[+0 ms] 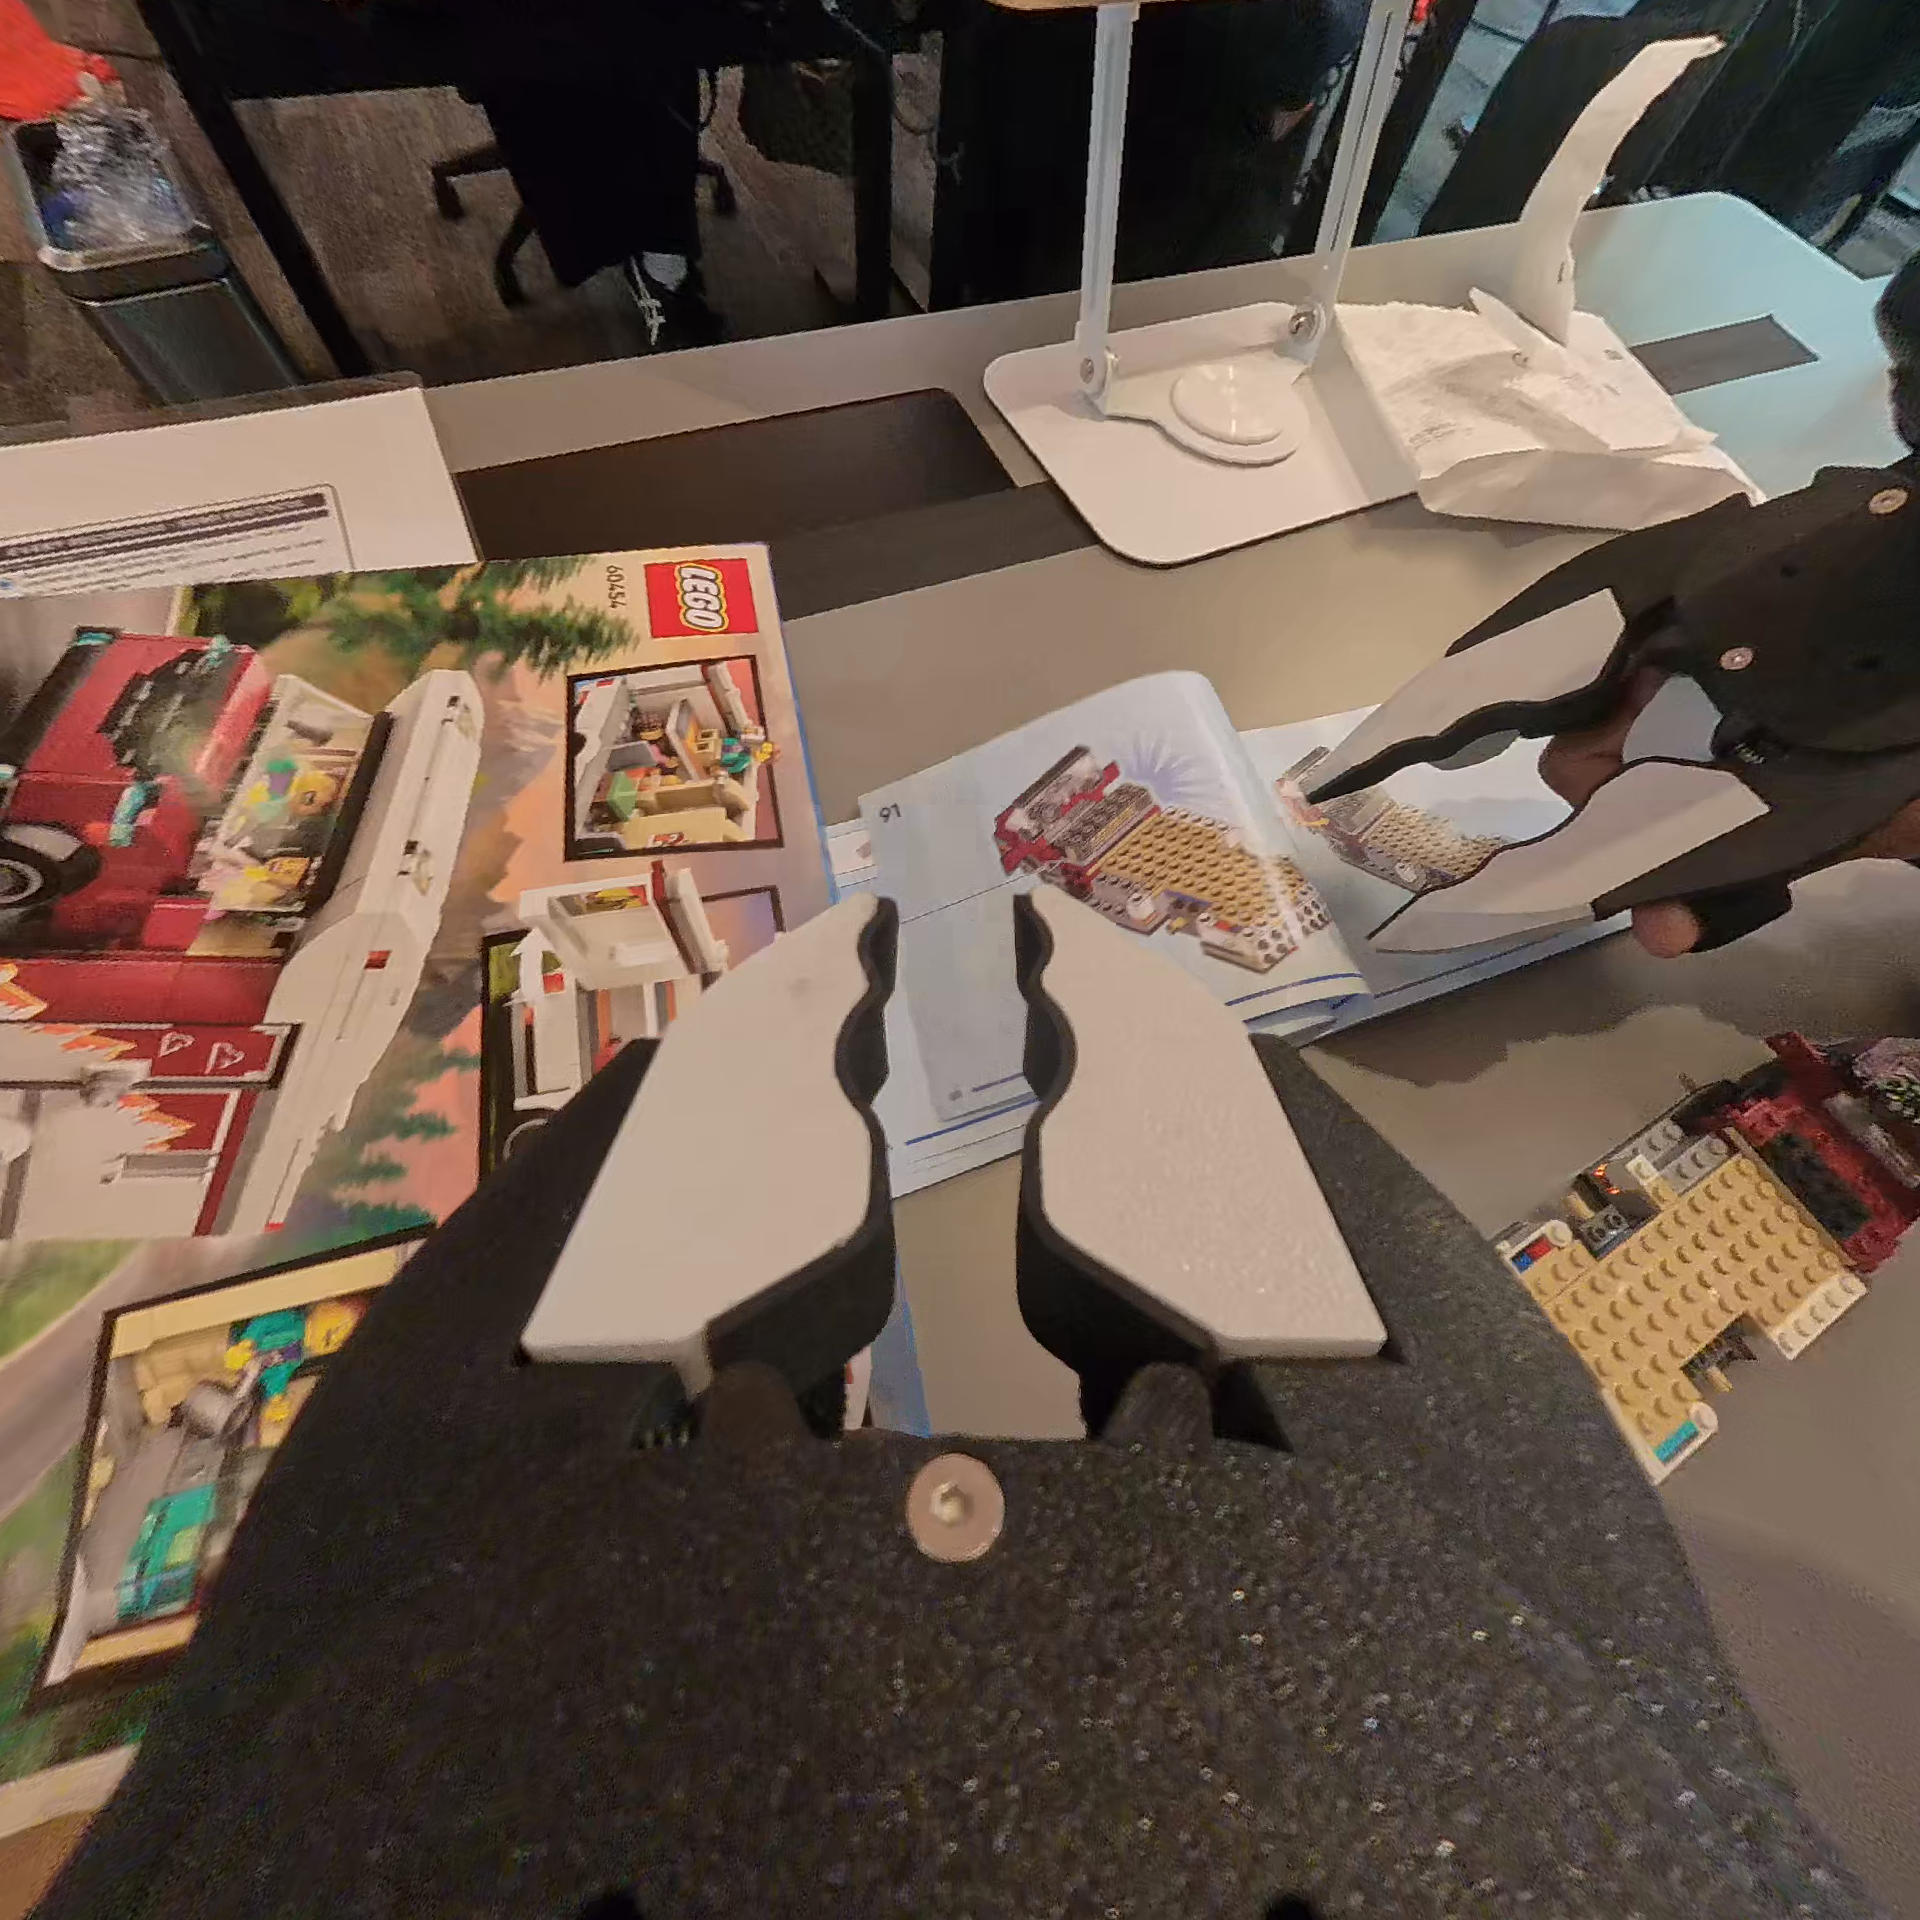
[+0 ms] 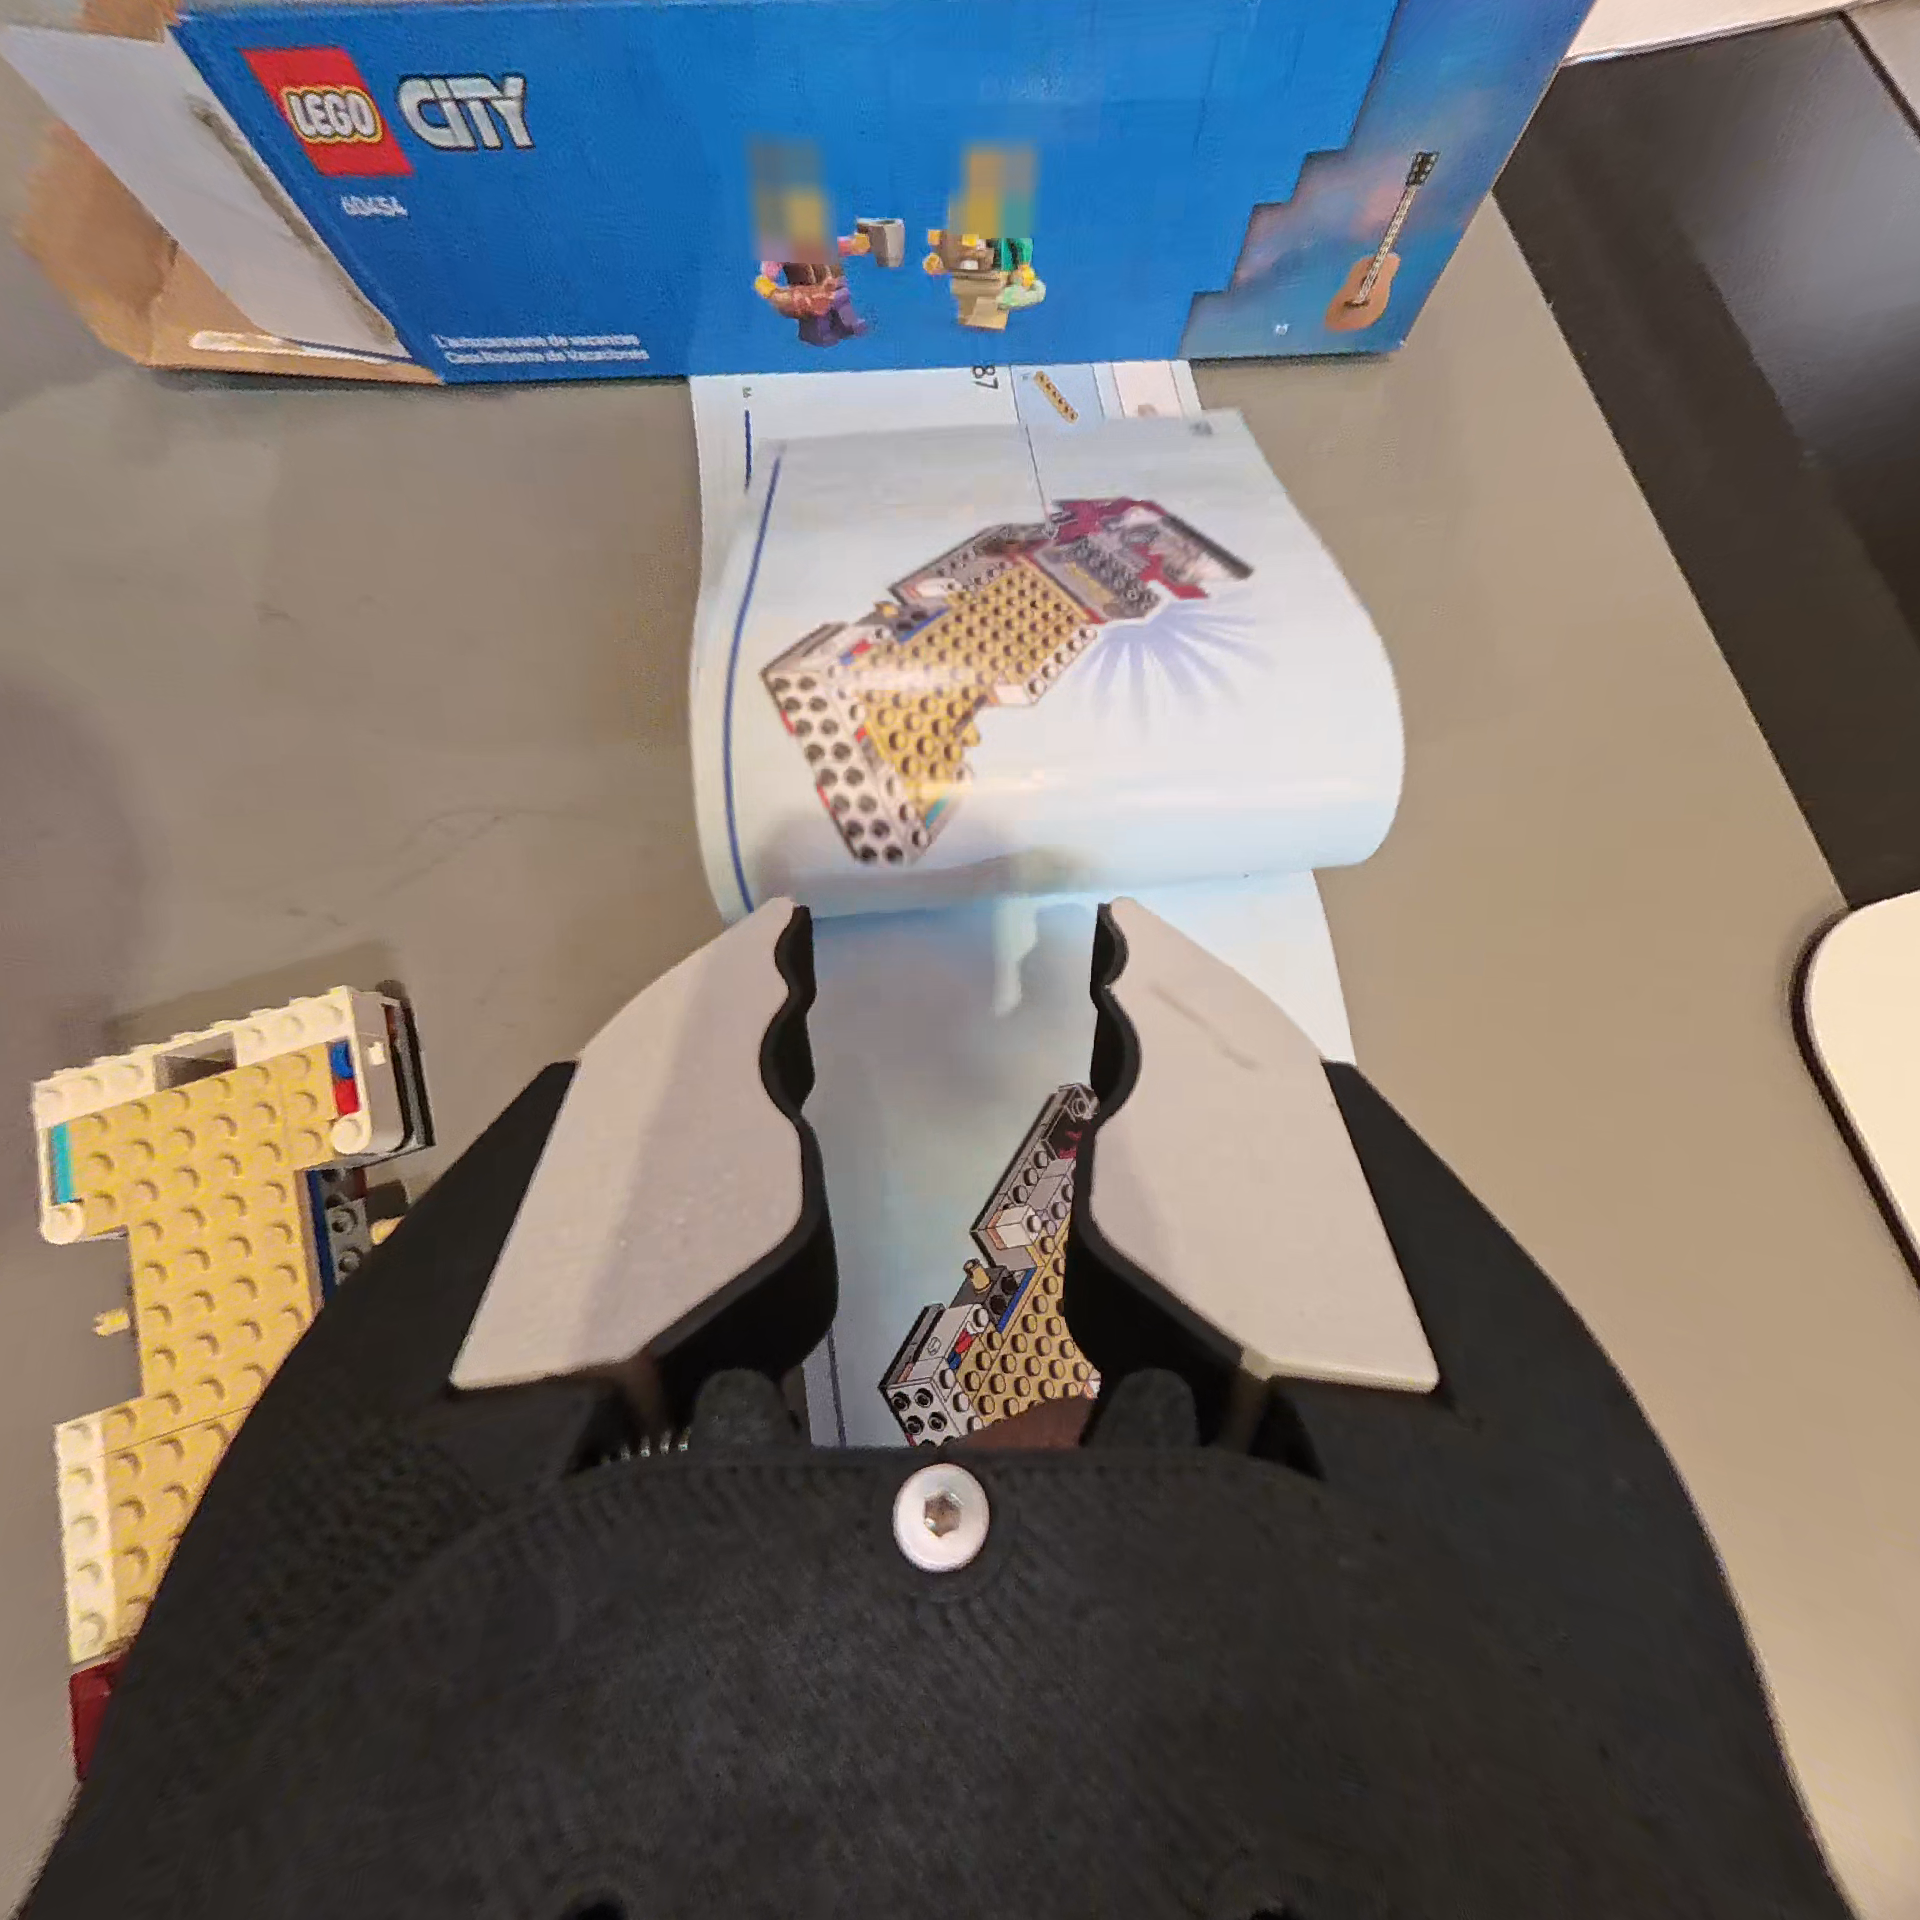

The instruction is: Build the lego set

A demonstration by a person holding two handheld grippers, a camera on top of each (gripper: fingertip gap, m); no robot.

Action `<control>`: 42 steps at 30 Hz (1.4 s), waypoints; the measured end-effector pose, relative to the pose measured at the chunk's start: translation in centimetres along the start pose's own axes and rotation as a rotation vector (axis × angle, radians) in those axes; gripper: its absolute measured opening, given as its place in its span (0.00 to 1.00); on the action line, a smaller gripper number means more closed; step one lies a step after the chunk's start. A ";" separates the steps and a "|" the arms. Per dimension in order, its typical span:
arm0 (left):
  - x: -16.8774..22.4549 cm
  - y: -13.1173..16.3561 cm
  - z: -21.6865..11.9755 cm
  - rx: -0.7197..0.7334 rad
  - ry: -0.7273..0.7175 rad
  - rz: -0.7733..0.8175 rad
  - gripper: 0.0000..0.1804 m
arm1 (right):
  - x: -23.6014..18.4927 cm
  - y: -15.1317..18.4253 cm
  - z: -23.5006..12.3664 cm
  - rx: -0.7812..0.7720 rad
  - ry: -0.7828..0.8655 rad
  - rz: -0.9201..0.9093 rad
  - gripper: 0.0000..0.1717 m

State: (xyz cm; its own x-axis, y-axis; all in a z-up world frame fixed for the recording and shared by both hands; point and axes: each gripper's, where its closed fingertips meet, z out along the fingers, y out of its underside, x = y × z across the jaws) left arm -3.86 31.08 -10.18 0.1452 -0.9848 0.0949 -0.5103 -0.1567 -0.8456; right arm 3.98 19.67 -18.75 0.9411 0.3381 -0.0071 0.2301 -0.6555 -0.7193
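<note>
Hovering apart and bare over an open instruction booklet [image 2: 1039,675], both hand-held grippers, left [image 1: 954,914] and right [image 2: 948,920], with a tan brick model [image 2: 197,1226] beside and a blue toy box [image 2: 831,187] lying beyond on the grey surface [image 2: 416,675].

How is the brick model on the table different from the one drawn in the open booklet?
The brick model is a real, raised build standing on the grey table; the booklet shows only a flat printed picture on a curling page. The model sits left of the right gripper; the booklet lies ahead of it. Both show tan studded plates with white edges.
</note>
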 end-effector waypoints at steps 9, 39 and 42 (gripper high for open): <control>-2.3 3.4 -3.7 0.017 -0.168 -0.027 0.22 | 0.2 0.5 -0.3 -0.017 0.016 -0.005 0.30; 0.2 9.1 -3.0 -0.043 -0.151 0.023 0.00 | 0.5 -1.6 2.5 -0.095 0.030 -0.063 0.29; 0.1 9.0 -3.0 -0.033 -0.155 0.026 0.00 | 0.5 -1.6 2.6 -0.100 0.027 -0.058 0.29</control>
State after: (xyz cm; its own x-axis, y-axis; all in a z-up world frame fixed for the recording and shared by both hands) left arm -10.96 29.33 -16.17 0.2595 -0.9657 -0.0108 -0.5425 -0.1366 -0.8289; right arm 3.42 22.66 -19.39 0.9317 0.3595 0.0523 0.3064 -0.7001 -0.6450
